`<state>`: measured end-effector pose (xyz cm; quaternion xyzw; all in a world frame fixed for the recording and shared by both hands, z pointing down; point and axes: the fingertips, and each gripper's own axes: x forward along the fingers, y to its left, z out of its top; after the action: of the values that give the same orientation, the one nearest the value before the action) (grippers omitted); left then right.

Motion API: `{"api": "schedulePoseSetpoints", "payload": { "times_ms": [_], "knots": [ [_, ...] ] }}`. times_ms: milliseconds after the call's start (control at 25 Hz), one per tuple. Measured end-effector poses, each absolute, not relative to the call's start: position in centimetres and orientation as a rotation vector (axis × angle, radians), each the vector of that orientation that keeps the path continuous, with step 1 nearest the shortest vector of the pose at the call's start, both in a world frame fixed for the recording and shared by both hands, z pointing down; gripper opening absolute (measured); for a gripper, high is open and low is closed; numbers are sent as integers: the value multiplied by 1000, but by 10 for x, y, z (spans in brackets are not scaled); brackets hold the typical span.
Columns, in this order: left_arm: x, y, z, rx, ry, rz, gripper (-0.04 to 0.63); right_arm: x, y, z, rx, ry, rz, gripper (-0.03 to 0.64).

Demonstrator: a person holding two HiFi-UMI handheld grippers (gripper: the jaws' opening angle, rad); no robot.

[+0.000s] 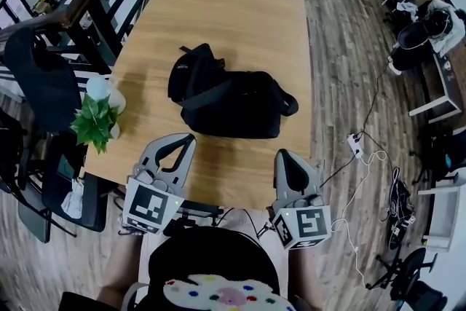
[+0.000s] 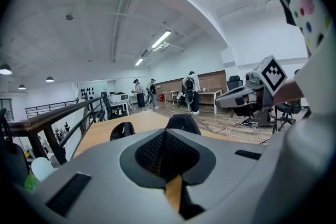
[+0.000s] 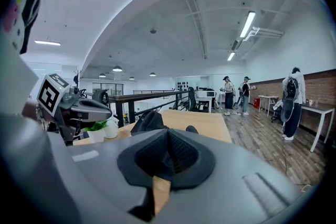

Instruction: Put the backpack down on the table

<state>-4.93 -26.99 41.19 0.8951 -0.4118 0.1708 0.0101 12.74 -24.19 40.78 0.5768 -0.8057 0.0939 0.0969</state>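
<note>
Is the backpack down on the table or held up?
Down. The black backpack lies on the wooden table; left tongs and right tongs are shut, empty, clear of it.

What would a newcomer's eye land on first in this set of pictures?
First comes the black backpack, lying in the middle of the wooden table with nothing holding it. Next come the left claw and the right claw, both shut and empty, at the table's near edge and short of the bag. A small potted plant stands at the table's left edge.
</note>
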Motion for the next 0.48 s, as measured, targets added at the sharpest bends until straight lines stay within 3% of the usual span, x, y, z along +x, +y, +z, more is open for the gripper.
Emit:
{"api": "schedulePoseSetpoints", "payload": {
  "times_ms": [480],
  "knots": [
    [-50,-269,412,2786,-1301,528,6,119,-242,412,1700,-2429,314,9]
  ]
}}
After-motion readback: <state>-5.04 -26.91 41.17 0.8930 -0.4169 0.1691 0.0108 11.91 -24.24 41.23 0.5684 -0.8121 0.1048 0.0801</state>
